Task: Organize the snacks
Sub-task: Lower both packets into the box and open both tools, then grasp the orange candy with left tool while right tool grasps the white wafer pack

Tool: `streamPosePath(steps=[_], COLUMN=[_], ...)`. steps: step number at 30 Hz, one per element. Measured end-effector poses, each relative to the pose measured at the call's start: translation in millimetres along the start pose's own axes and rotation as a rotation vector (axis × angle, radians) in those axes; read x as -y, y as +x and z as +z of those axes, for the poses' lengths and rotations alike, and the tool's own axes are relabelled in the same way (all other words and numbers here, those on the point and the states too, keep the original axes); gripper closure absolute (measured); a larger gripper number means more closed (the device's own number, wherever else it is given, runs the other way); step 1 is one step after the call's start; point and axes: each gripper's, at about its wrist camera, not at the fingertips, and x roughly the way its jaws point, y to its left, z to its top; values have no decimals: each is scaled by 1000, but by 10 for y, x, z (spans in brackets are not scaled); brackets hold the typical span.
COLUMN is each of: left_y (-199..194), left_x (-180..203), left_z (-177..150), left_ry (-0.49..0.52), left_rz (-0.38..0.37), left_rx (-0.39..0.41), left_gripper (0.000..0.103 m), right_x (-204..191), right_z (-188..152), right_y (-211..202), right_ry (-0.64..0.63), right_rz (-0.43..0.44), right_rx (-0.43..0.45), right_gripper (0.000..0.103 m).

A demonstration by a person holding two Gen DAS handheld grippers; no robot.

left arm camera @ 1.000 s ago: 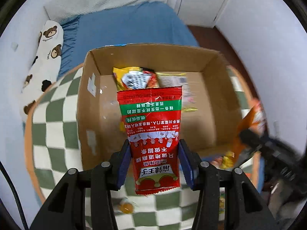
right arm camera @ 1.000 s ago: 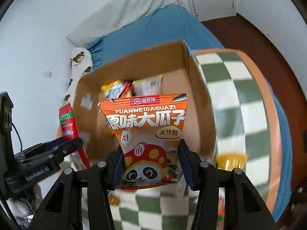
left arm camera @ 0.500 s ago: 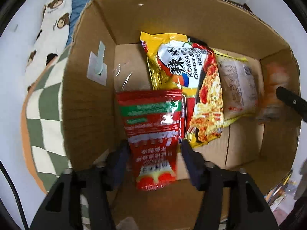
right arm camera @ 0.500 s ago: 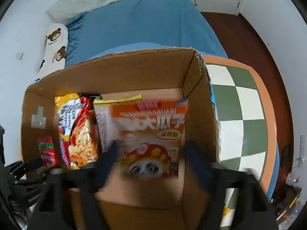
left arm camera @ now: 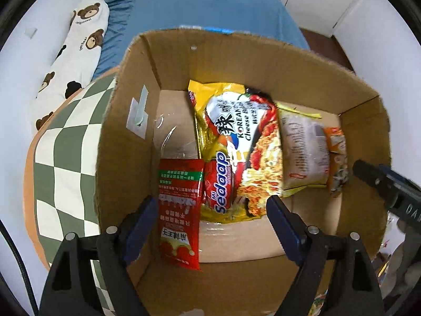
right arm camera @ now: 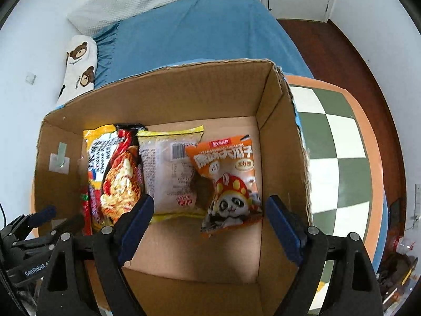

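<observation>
Left gripper (left arm camera: pixel 210 221) and right gripper (right arm camera: pixel 210 218): jaws spread wide, nothing held. Red packet (left arm camera: pixel 180 210) and orange packet (right arm camera: pixel 230 184) laid flat in box (right arm camera: pixel 168 92), likely row-packed.

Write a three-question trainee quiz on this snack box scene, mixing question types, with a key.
1. True or false: the right gripper grips the orange sunflower seed bag.
2. The red sauce packet lies nearest which cardboard box wall: (A) left, (B) right, (C) far?
3. Fill in: the cheese ramen pack rests partly over the red ____ noodle pack.

Key: 1 false, both grippers are open; 2 A; 3 Sedaap.
</observation>
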Motion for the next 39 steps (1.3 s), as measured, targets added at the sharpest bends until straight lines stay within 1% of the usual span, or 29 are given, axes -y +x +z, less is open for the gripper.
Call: streamPosePath(steps=[3,6,7,14,20,28,31,34,36,39], left_y=[-162,-334,-385,-797,-1141,-1402,-1457,-1442,-1358,-1117], left_x=[45,71,75,124,210,265,269,255,214,100], left_z=[-116,-236,-270,-570,-861,-1179,-1296,-1434,-1563,-1766], left_ry=[5,1,1,3,22,13,2,-13,-31,-68], left_rz=[24,28,26,14,21,27,28,37,66,100], left_rx=[61,108,111,204,280,326,336,335,318,260], left_gripper=[19,19,19,19,19,19,19,19,19,19], right_x=[-40,-99,-109,-160,-197,-197,-180,-148,-143,-185], right_z=[-143,-278,-340,-696,-970,-1294,-1391,-1552,-1659,-1842], right_y=[-117,-231,-287,-630,-953,-1331,-1412,-1385,-1277,-974], right_ry=[-6,-19,-23,-33,-33,-29,-29,-32,-50,-126], right_rz=[3,-7,-8,3,11,35,49,77,87,90], right_rx=[24,52,63,122,183,253,268,252,220,127], right_gripper=[14,14,14,14,14,14,14,14,14,14])
